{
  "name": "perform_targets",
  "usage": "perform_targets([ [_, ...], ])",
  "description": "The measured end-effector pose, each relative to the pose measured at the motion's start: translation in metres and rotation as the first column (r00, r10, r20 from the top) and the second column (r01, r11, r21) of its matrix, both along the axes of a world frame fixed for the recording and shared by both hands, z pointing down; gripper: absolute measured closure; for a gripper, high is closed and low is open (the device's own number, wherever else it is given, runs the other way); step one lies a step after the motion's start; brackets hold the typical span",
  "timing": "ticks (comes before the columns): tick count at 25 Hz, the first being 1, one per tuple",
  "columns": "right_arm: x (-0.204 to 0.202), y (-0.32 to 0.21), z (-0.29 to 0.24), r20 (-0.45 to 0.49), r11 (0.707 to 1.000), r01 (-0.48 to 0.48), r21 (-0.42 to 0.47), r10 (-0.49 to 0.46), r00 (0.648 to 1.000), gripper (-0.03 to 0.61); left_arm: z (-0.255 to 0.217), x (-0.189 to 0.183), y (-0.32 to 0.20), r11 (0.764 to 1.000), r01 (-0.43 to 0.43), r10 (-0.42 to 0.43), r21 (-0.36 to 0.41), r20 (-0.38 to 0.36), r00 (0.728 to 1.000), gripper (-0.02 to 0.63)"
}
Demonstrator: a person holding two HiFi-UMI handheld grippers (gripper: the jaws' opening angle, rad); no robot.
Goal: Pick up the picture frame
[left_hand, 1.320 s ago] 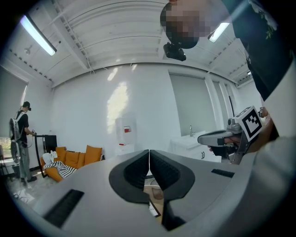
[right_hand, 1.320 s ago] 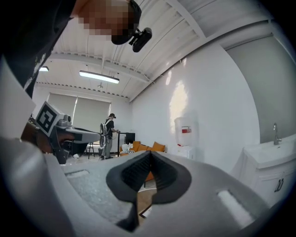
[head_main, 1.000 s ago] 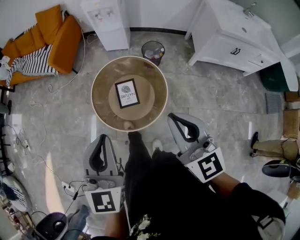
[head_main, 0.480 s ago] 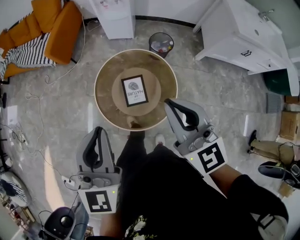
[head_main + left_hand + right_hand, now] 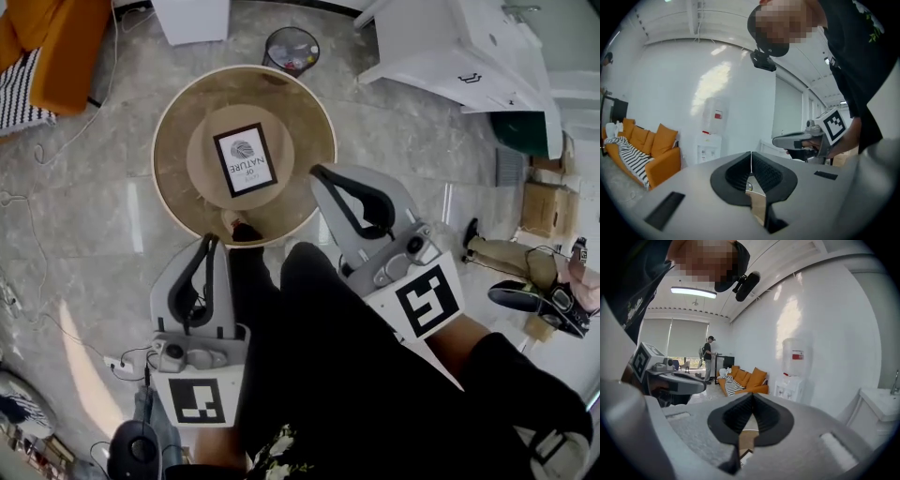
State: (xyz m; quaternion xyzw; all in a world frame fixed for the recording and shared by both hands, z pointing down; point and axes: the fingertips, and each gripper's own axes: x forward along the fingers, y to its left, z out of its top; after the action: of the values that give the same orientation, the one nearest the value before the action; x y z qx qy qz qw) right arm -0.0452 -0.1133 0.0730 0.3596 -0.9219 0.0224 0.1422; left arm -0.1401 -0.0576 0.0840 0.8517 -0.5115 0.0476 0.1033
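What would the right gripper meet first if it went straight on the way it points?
Most likely the picture frame on the round table: the right gripper, tongs shut, points across the table's rim toward it. Its height is unclear, so it might pass above.

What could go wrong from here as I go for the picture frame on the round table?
1. The left gripper and right gripper are both shut, and neither touches the picture frame. If they arrive shut, they would likely only push it.
2. The frame lies flat on the round table, so the jaws may struggle to catch an edge and could slide it toward the rim.
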Motion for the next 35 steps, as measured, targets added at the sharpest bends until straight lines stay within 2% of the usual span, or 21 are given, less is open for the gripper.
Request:
perform_targets([
  [4, -0.003, -0.021, 0.013, -0.014, 1.000, -0.030, -0.009, 0.030, 0.999, 0.580, 0.029, -0.010, -0.006, 0.998, -0.023, 0.023, -0.056, -0.010, 1.000, 0.595],
  [7, -0.002, -0.027, 0.032, -0.017, 0.998, -0.022, -0.062, 0.021, 1.000, 0.581, 0.043, -0.016, -0.011, 0.995, -0.006, 0.003, -0.098, -0.030, 1.000, 0.595],
  [13, -0.003, -0.029, 0.093, -0.045, 0.987, 0.019, -0.160, -0.026, 0.999, 0.581, 0.088, -0.017, -0.022, 0.990, 0.014, -0.013, -0.143, 0.004, 1.000, 0.595],
  [17, 0.003, -0.034, 0.137, -0.049, 0.967, 0.066, -0.244, -0.080, 0.996, 0.580, 0.124, -0.007, -0.030, 0.978, 0.050, -0.047, -0.202, 0.022, 0.999, 0.595],
  [26, 0.012, -0.060, 0.215, -0.059, 0.932, 0.163, -0.324, -0.191, 0.980, 0.580, 0.193, 0.012, -0.055, 0.952, 0.102, -0.099, -0.287, 0.024, 0.995, 0.595],
  [35, 0.020, -0.066, 0.288, -0.081, 0.888, 0.175, -0.425, -0.230, 0.970, 0.580, 0.259, 0.021, -0.069, 0.927, 0.119, -0.126, -0.357, 0.004, 0.992, 0.595],
])
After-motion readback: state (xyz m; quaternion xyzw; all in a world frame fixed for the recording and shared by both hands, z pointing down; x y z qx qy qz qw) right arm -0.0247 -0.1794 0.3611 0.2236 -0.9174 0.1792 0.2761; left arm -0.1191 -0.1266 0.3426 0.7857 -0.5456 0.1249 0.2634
